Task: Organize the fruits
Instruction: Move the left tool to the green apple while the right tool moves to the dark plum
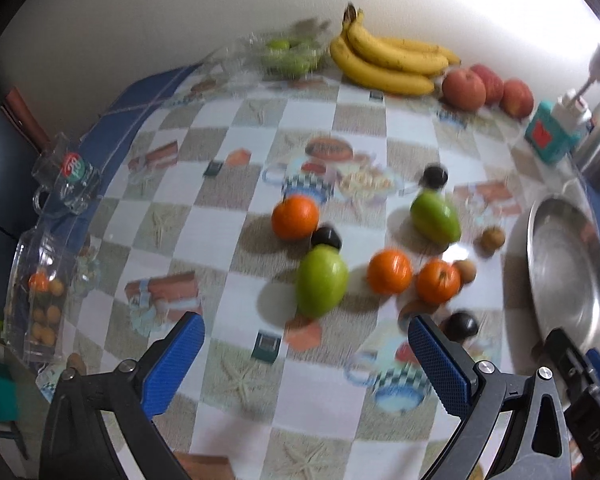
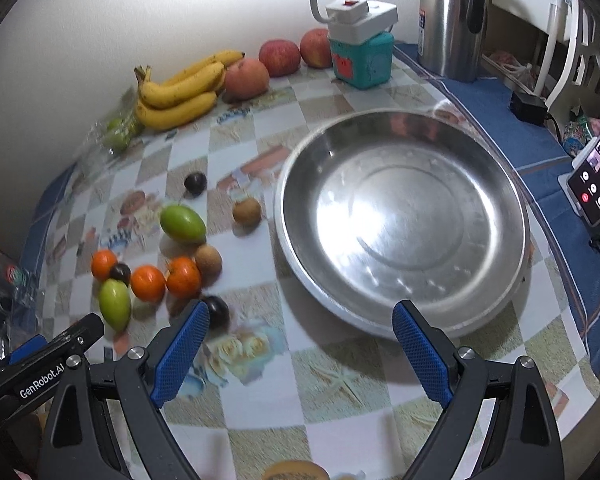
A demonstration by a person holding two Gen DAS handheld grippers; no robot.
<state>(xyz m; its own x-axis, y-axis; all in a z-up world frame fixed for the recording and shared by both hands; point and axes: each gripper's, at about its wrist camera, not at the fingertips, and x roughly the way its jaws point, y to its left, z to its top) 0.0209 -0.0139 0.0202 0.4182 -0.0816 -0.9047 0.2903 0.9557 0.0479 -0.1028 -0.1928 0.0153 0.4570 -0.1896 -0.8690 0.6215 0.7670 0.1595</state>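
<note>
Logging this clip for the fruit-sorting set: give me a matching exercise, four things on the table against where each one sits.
Things:
1. bananas
2. steel basin
3. kettle
4. phone

Places:
A. standing at the table's right edge
B. far right corner, behind the basin
C. against the back wall, left of the apples
D. right of the loose fruit, nothing in it

Pairs: 1-C, 2-D, 3-B, 4-A

Each gripper, left gripper [image 1: 306, 354] and right gripper [image 2: 300, 344], has black arms, silver screws and blue textured pads [image 2: 182, 354]; "GenRobot.AI" marks one housing.
</note>
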